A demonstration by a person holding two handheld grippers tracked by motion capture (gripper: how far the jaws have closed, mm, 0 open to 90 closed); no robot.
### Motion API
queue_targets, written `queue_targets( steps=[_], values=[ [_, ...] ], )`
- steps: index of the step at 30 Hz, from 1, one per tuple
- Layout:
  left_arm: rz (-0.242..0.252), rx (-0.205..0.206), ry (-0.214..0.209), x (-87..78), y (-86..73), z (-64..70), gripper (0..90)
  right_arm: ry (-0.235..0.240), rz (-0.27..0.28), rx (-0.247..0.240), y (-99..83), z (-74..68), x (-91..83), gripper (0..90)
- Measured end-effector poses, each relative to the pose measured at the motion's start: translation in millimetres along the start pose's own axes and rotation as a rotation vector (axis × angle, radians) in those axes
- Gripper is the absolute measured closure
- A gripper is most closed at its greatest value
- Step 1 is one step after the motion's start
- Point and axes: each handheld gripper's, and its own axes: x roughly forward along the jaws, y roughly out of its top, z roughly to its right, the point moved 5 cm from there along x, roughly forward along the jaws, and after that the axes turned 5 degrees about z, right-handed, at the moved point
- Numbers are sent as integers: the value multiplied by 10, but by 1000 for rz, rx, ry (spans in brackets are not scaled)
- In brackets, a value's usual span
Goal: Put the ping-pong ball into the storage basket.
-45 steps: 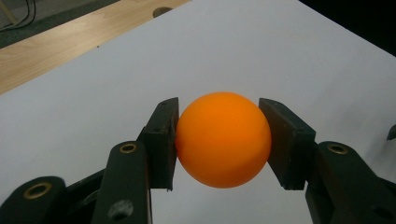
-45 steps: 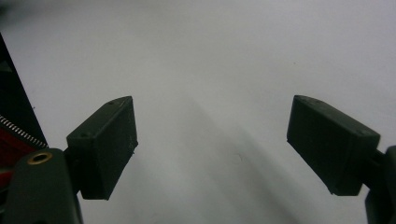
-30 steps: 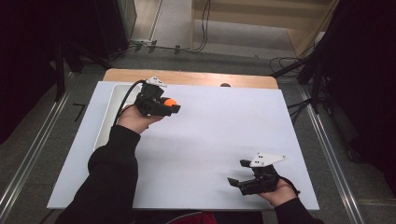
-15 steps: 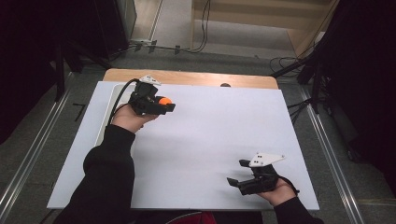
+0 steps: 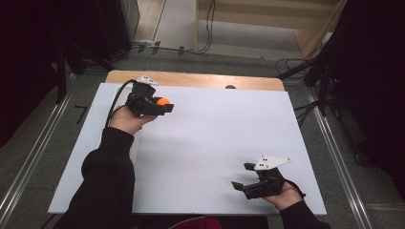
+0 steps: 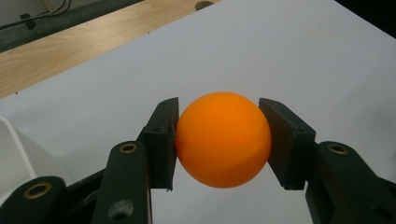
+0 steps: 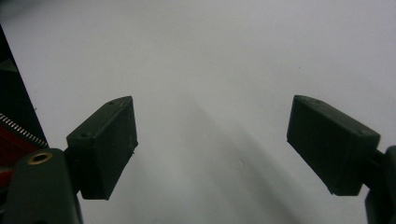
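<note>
White table [image 5: 215, 143], wooden edge beyond: at eleven o'clock the left gripper [image 6: 219, 140] pinches the orange ball [image 6: 223, 139] aloft; smooth, it could squirt out and roll. Right gripper [image 7: 212, 144] idles wide at five.

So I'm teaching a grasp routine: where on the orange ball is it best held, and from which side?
Across its widest middle, one pad on each opposite side. The left claw does that now: its pads meet the orange ball at its equator, coming in level. It's round, so any side likely works; off-centre, it would probably slip out.
</note>
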Motion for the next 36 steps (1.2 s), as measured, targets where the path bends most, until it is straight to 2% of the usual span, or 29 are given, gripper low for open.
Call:
queue_targets(
  steps=[4, 8, 36],
  values=[
    [-3, -2, 7, -24, -8, -42, 503, -1, 2, -3, 1, 5, 1, 148],
    [-6, -1, 34, -50, -16, -89, 503, -1, 2, -2, 2, 5, 1, 148],
    [-11, -60, 98, -152, -92, -342, 503, -1, -4, 6, 3, -3, 7, 148]
  ],
)
